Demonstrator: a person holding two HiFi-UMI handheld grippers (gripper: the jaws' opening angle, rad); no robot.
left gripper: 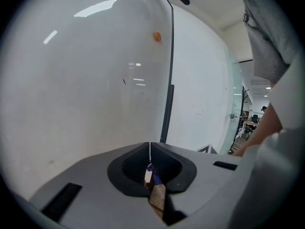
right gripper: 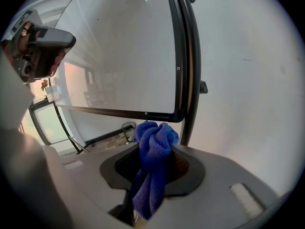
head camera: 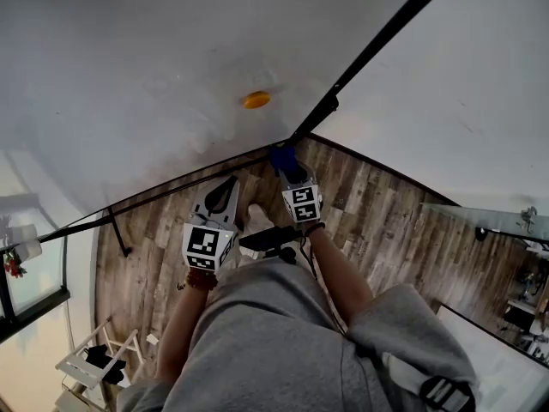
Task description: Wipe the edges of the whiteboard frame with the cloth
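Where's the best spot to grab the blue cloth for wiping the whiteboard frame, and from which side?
Grip the blue cloth across its bunched middle, as the right gripper has it, jaws closing from either side. The rounded wad pokes past the tips toward the whiteboard frame; the loose tail hangs behind.

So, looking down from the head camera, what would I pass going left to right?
Red flowers, white rack, left hand-held gripper, orange disc on the whiteboard, right hand-held gripper holding the blue cloth.
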